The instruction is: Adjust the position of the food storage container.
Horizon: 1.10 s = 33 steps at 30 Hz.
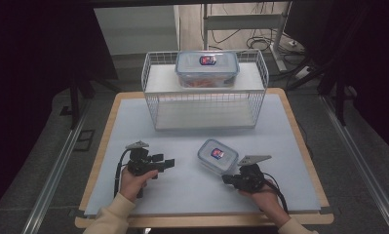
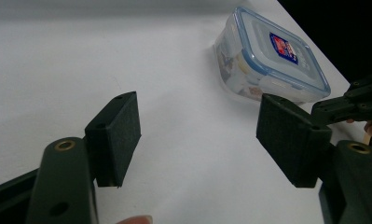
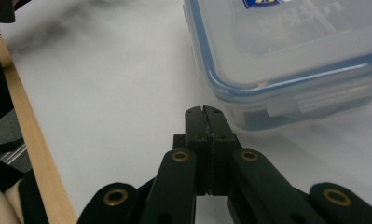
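A small clear food box with a blue-rimmed lid (image 1: 217, 155) lies on the white mat, slightly right of centre; it also appears as the small box (image 2: 270, 58) and, close up, the small box (image 3: 286, 51). My right gripper (image 1: 227, 179) sits just in front of its near corner, jaws shut with nothing between them (image 3: 205, 112). My left gripper (image 1: 168, 163) rests on the mat to the left, open and empty (image 2: 200, 135), pointing toward the box. A larger lidded box (image 1: 207, 68) stands on top of the white wire rack (image 1: 204, 92) at the back.
The white mat (image 1: 192, 190) covers a wooden table whose edge (image 3: 32, 140) runs close to my right gripper. The wire rack's lower shelf (image 1: 204, 116) holds nothing. Cables and metal legs lie on the floor behind the table.
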Each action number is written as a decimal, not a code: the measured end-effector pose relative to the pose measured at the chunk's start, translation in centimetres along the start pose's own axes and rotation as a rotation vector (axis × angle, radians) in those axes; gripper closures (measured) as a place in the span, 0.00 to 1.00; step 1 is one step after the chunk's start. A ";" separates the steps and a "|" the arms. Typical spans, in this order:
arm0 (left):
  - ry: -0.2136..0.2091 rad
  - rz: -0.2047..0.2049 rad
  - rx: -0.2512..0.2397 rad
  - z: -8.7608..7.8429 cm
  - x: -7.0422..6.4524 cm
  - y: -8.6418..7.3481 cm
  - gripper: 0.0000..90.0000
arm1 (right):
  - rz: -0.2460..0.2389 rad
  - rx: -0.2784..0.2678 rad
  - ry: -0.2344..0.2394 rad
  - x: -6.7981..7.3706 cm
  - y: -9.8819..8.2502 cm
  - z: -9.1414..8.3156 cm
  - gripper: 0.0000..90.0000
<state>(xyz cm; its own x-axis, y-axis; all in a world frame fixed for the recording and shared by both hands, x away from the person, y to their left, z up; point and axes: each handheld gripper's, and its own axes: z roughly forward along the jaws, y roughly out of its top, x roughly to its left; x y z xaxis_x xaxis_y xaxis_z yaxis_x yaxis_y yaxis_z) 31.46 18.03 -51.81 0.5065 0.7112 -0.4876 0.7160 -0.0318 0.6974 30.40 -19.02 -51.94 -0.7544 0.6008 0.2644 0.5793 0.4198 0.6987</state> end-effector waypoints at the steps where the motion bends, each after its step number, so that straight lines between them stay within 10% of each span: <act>1: 0.000 -0.005 0.001 0.0 0.0 0.0 0.34 | -0.002 -0.005 0.000 0.0 0.0 0.1 0.99; 33: -0.001 0.016 0.012 0.1 0.0 -0.1 0.33 | 0.010 -0.021 -0.035 -0.5 0.1 0.9 0.99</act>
<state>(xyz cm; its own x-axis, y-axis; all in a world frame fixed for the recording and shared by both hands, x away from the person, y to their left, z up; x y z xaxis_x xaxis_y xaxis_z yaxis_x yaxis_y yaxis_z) 31.47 17.96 -51.97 0.5180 0.7101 -0.4770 0.7138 -0.0514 0.6985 31.15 -18.64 -52.59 -0.7370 0.6285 0.2486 0.5800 0.3994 0.7100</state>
